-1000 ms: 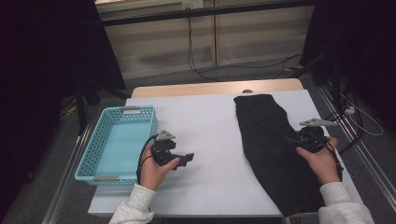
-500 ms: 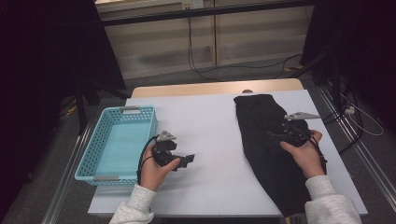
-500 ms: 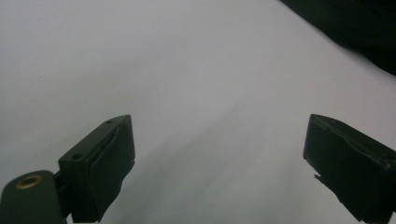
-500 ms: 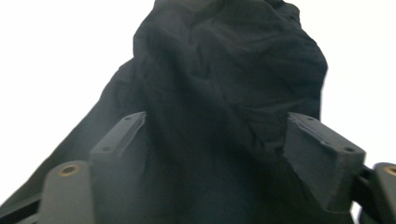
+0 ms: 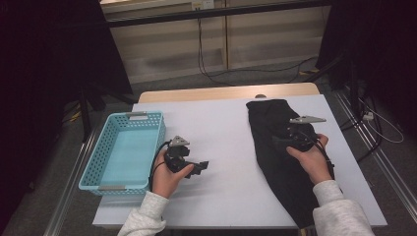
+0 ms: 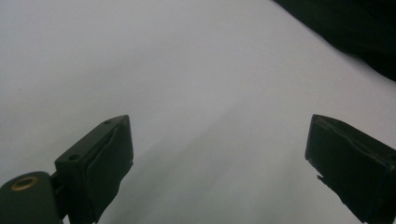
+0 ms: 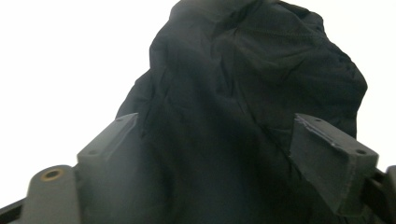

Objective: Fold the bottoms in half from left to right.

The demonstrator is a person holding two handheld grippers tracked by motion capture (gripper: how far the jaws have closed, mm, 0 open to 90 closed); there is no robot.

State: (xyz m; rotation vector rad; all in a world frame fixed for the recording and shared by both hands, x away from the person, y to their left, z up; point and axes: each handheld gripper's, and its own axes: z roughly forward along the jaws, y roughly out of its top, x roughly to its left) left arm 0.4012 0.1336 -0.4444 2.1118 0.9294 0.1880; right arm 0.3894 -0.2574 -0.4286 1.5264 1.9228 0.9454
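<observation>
A long black garment [image 5: 290,187] lies lengthwise on the right half of the white table [image 5: 221,123]. My right gripper [image 5: 281,140] hovers over its upper part. In the right gripper view that gripper [image 7: 215,119] has its jaws wide apart, having just been opening. The crumpled black cloth [image 7: 243,70] lies beneath and between them, and the pads do not press on it. My left gripper [image 5: 199,166] rests near the table's middle, pointing right. In the left gripper view it [image 6: 217,126] is open over bare table, with the garment's edge [image 6: 355,32] farther off.
A light blue mesh basket [image 5: 160,147] stands at the table's left edge, beside my left hand. Cables run along the floor behind the table and at its right. A wooden strip [image 5: 221,93] borders the far edge.
My right hand has moved left from the garment's right edge onto its upper middle. The left hand and gripper have stayed where they were.
</observation>
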